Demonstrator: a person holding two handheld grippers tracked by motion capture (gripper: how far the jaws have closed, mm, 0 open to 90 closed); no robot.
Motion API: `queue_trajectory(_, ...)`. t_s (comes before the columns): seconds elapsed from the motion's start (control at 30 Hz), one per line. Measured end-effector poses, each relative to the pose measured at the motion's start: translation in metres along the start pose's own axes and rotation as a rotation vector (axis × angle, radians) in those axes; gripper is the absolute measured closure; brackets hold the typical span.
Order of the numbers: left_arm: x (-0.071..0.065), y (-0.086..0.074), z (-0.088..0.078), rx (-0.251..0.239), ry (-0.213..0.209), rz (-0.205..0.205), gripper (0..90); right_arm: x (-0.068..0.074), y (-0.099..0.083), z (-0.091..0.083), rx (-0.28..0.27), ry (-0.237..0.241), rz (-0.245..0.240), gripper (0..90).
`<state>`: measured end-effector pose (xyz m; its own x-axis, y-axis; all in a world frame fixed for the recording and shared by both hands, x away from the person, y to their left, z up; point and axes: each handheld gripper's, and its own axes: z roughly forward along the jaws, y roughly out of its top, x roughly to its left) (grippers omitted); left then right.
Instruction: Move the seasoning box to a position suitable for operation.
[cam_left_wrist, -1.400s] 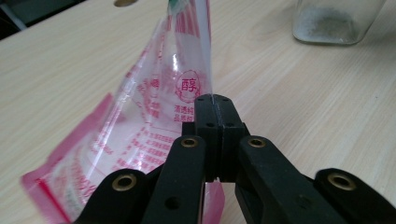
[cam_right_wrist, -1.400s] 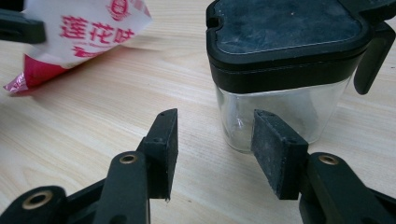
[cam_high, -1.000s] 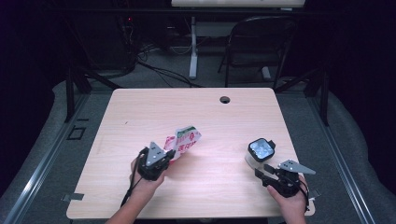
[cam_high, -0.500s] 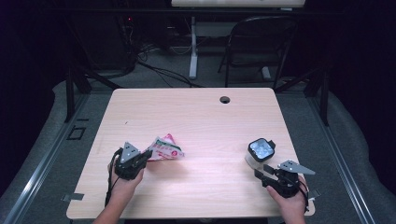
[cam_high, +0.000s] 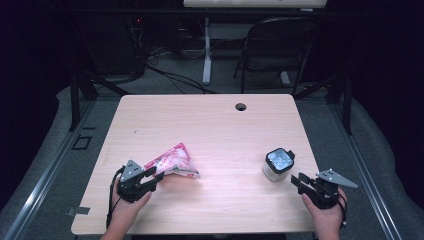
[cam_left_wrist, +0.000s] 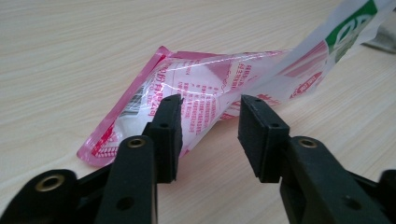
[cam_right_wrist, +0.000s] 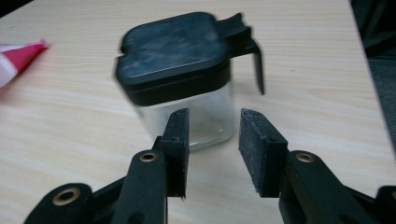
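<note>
Your left hand-held gripper, jaws just parting off the pink pouch, sits at its near corner; the pouch runs away up-right across the bench.

The left claw sits low at the near left of the counter, held in the person's left hand with the forearm coming in from the bottom edge; its jaws point up and to the right, have just been opening, and now stand apart with their pads pressing on nothing. The right claw is held in the right hand at the near right corner, jaws pointing left. They have just been closing partway, and a clear gap remains between the pads.
</note>
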<state>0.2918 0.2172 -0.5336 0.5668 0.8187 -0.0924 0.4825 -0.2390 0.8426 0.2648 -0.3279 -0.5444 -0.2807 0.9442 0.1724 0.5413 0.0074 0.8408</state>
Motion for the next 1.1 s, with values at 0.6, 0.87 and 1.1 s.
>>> queue_trajectory(0.6, 0.018, -0.026, -0.028, 0.014, 0.139, -0.044, 52.4, -0.026, 0.019, 0.055, 0.080, -0.047, -0.044, 61.3)
queue_trajectory(0.87, 0.018, -0.034, -0.036, 0.026, 0.172, -0.039, 52.1, -0.018, 0.022, 0.070, 0.089, -0.031, -0.051, 56.8)
queue_trajectory(1.1, 0.020, -0.041, -0.042, 0.035, 0.197, -0.053, 52.5, -0.021, 0.027, 0.090, 0.139, -0.019, -0.037, 70.2)
